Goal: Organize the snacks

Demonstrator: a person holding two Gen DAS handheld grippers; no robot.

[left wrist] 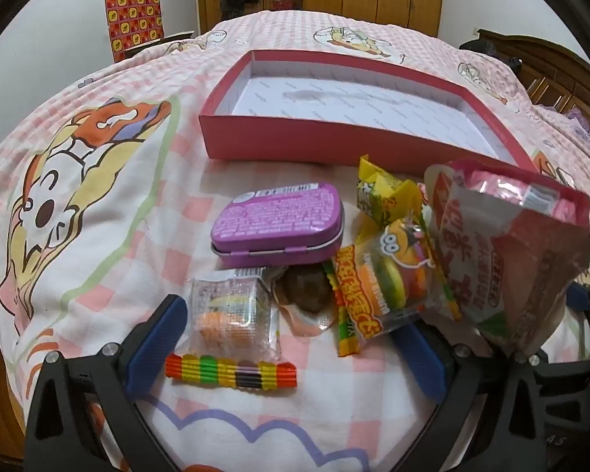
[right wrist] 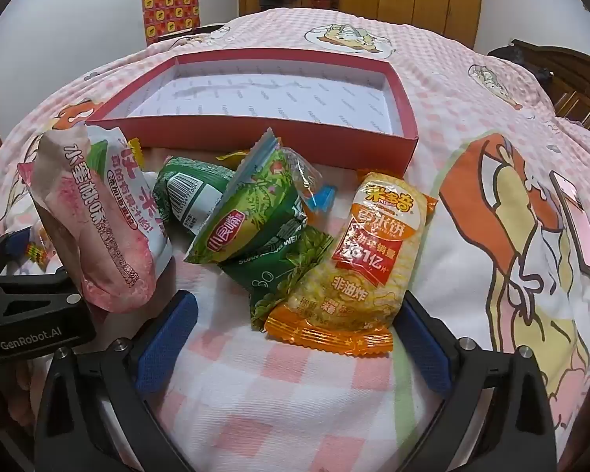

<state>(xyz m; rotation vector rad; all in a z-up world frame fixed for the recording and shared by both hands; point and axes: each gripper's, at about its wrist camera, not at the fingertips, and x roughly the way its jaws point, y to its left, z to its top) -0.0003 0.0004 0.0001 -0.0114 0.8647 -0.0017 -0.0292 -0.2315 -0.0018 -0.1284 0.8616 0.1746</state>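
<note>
The snacks lie in a loose pile at frame centre: a glossy orange rice-cracker packet point(right wrist: 358, 259) with its long axis running up-down, and a rounded purple tin point(left wrist: 277, 224) lying flat. Behind stands the shallow red cardboard box point(left wrist: 334, 141) on the checked bed point(left wrist: 98, 181). Left tool point(left wrist: 291, 338) and right tool point(right wrist: 295, 338) are both spread wide, grasping nothing.

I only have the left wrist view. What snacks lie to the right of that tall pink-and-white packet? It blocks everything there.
Observer: An orange rice-cracker packet lies flat in front of the right gripper, which is open and holds nothing.
Operator: Anything between that and the pink packet?
Observer: Yes, a pile of green packets, leaning on one another, just short of the red box.
Operator: Is the box's right half free?
Observer: It looks empty right to its right-hand wall.
Operator: Anything else on that side of the bed?
Observer: A pink phone lies on the bedspread, far right.
</note>
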